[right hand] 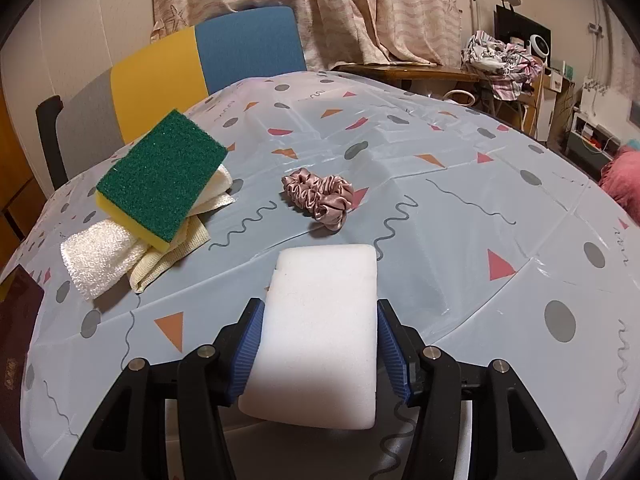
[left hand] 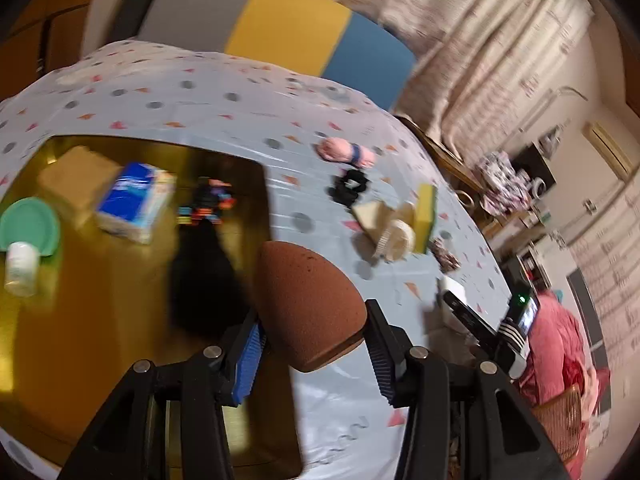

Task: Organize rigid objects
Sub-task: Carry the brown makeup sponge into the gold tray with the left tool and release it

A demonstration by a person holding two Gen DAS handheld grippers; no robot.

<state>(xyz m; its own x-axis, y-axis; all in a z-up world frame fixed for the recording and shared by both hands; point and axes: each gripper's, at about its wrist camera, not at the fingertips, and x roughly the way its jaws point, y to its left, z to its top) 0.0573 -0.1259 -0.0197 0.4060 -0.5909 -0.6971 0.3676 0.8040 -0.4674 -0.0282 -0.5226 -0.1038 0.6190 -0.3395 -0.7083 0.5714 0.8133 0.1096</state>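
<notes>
In the left wrist view my left gripper (left hand: 316,344) is shut on a brown egg-shaped sponge (left hand: 308,304), held above the edge of a gold tray (left hand: 100,320). The tray holds a blue-and-white box (left hand: 136,204), a tan box (left hand: 76,176), a green lid (left hand: 30,224), a small white bottle (left hand: 22,268) and a multicoloured toy (left hand: 208,200). In the right wrist view my right gripper (right hand: 320,344) is shut on a white foam block (right hand: 320,332) just above the table. The other gripper (left hand: 480,328) shows at the right of the left wrist view.
A green-and-yellow sponge (right hand: 164,176) lies on pale cloths (right hand: 104,256). A pink scrunchie (right hand: 320,196) sits mid-table on the patterned tablecloth (right hand: 480,208). A black scrunchie (left hand: 348,186) and a pink item (left hand: 346,152) lie farther off. A chair (right hand: 224,56) stands behind.
</notes>
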